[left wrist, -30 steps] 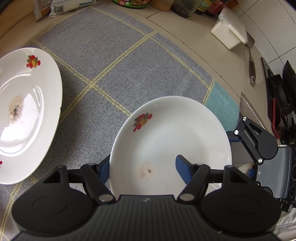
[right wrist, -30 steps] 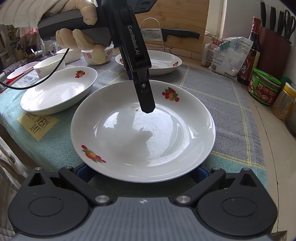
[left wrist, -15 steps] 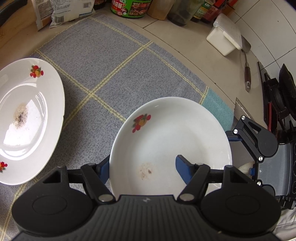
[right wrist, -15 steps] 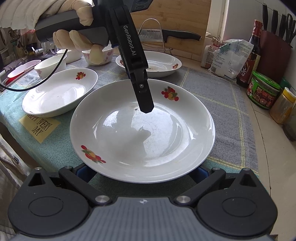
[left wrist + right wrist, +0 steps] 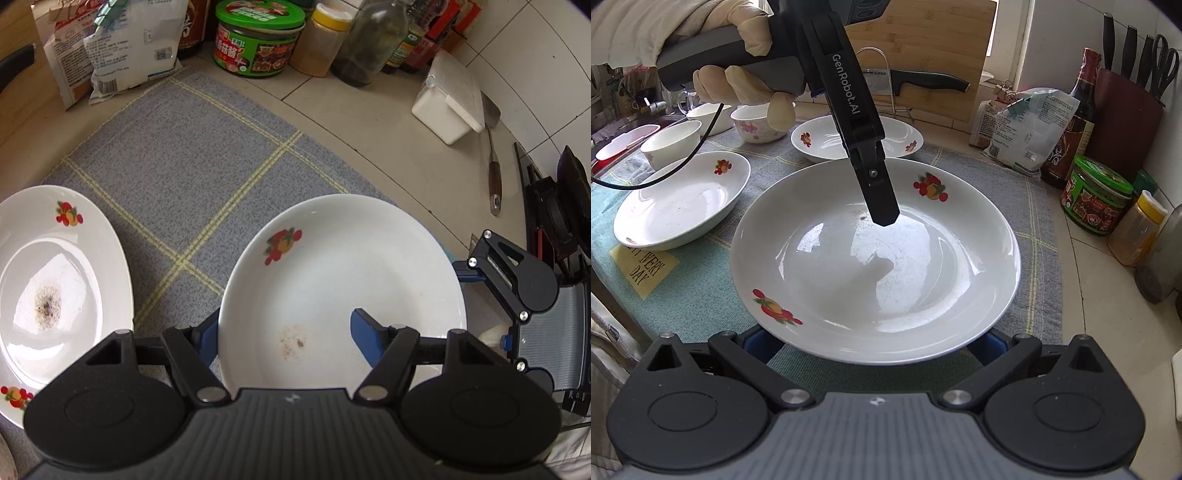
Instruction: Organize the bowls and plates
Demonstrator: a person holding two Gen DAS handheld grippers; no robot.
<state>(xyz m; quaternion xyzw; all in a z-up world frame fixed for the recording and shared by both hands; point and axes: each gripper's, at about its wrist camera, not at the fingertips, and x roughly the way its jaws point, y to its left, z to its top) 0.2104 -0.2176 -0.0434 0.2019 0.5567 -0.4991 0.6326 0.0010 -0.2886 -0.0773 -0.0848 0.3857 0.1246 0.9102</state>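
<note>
A white deep plate with fruit prints (image 5: 343,273) (image 5: 875,258) is held above the grey checked mat (image 5: 207,173). My left gripper (image 5: 282,332) is shut on its rim, one finger (image 5: 875,184) inside the dish. My right gripper (image 5: 875,343) sits at the opposite rim with blue pads under the plate's edge; the jaws look wide apart. A second fruit-print plate (image 5: 55,295) (image 5: 857,142) with crumbs rests on the mat. Another plate (image 5: 683,201) lies on the teal cloth.
Small bowls (image 5: 672,142) stand at the far left. A green-lidded jar (image 5: 258,40) (image 5: 1097,199), spice bottles (image 5: 325,40), a flour bag (image 5: 122,48), a white box (image 5: 450,99), a spatula (image 5: 493,173) and a knife block (image 5: 1123,122) line the counter's back.
The plate and both grippers have lifted and tilted back; the jars and bottles at the counter's back have come into the left wrist view. The grip is unchanged.
</note>
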